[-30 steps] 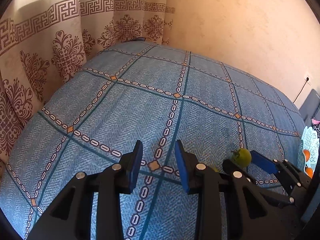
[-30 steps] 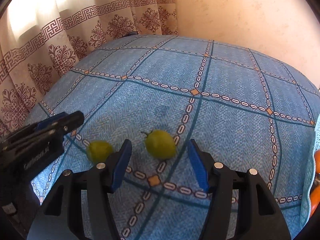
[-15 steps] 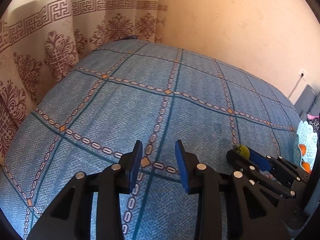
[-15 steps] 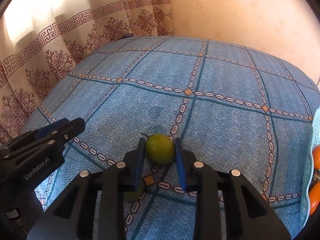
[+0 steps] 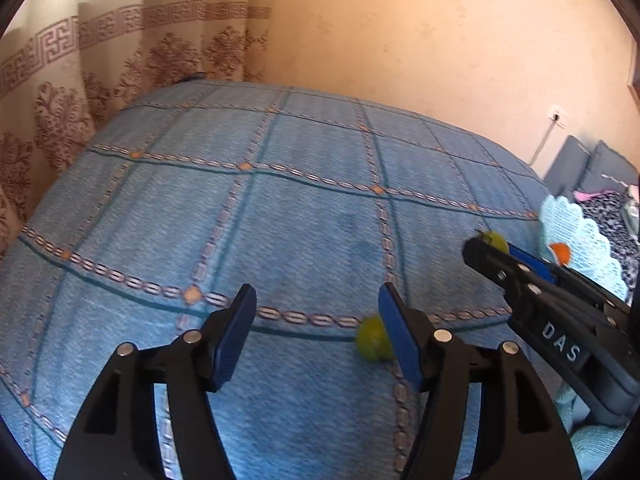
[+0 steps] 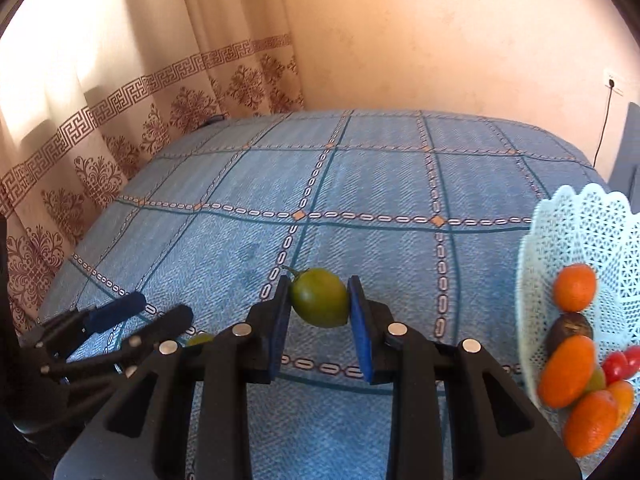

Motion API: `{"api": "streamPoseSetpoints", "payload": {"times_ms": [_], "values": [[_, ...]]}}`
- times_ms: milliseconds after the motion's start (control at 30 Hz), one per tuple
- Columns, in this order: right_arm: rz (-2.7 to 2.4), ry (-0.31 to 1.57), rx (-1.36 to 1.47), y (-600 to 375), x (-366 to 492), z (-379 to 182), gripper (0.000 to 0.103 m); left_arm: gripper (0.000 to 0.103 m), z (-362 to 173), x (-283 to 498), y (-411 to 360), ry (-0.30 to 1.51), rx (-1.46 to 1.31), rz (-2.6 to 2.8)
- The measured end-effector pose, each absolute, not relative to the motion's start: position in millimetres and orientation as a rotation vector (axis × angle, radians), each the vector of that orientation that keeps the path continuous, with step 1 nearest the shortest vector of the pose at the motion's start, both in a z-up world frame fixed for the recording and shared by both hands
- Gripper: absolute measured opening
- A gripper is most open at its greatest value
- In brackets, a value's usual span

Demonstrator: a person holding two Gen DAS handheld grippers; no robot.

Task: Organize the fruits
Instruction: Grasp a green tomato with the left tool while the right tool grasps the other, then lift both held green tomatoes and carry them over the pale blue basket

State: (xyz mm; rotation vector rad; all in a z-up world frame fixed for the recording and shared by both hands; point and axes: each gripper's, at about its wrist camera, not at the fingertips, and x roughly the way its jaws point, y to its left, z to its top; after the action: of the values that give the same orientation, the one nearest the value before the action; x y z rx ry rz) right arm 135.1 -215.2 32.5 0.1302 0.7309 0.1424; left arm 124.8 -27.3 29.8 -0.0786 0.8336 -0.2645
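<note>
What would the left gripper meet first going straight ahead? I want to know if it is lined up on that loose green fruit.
Probably only the blue bedspread. The left gripper is open; the green fruit lies by its right finger, off centre.

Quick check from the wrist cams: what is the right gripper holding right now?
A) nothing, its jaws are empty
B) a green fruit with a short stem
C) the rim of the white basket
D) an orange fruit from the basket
B: in the right wrist view the right gripper has both blue pads pressed on the green fruit, clear of the blue bedspread.
</note>
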Motion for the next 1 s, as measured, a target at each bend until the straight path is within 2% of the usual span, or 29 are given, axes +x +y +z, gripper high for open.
{"api": "streamPoseSetpoints", "payload": {"times_ms": [200,267,467,633,800,1000], "values": [[0.132,0.725,0.142,-218.4,129.6,30.6,0.030,0.062,23.9,119.4,-45.5,0.852,-0.030,-0.316],[0.131,0.726,0.151,-219.2,128.3,29.1,0.030,0.056,19.8,120.7,-46.6,0.872,-0.034,-0.331],[0.133,0.722,0.164,-221.1,126.5,28.6,0.030,0.048,15.0,120.7,-56.5,0.889,-0.001,-0.362],[0.134,0.719,0.178,-223.6,124.0,28.0,0.030,0.047,12.6,120.9,-59.0,0.890,0.017,-0.350],[0.134,0.712,0.188,-225.4,121.1,28.4,0.030,0.030,14.8,120.4,-57.0,0.889,-0.003,-0.371],[0.132,0.689,0.202,-226.7,114.0,33.0,0.030,0.029,17.4,119.8,-52.6,0.880,-0.013,-0.361]]}}
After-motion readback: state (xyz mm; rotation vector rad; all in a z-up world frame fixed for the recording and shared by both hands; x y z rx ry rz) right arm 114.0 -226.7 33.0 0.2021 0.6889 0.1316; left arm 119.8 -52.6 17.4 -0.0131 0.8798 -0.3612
